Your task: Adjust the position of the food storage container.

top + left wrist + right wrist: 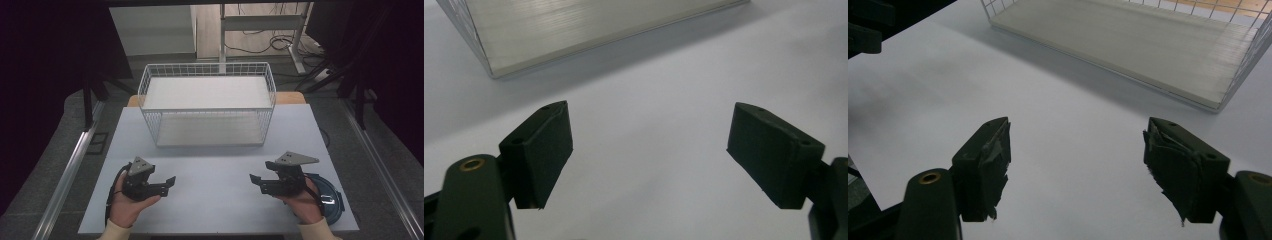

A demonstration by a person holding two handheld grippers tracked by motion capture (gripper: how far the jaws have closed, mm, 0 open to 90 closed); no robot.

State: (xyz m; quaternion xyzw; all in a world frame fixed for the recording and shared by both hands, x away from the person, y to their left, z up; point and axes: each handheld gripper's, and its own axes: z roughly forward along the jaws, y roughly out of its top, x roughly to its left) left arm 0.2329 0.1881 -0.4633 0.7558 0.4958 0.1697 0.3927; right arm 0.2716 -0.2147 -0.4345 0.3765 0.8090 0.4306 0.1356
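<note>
**A:** While both hands rest low at the near edge of the table (pixel 215 200), what would you watch for first?

**B:** Keeping the tools ready. The left gripper (pixel 169 181) has its jaws spread wide with nothing between them, only bare tabletop underneath. The right gripper (pixel 256 180) is likewise released and holds nothing (its pads look frayed at the edges, so I'd judge a light thing might slip in them).

**A:** And the thing they face?

**B:** The white wire basket (pixel 207 70) stands well apart from both, across the middle of the table toward its far side, upright, long side turned to the person. To approach it well, I'd bring both grippers forward level, one toward each short end, jaws kept apart until they straddle the wire.

**A:** Anything inside it?

**B:** Only a pale flat board (pixel 205 92) covering the bottom; no loose items lie on it
</note>
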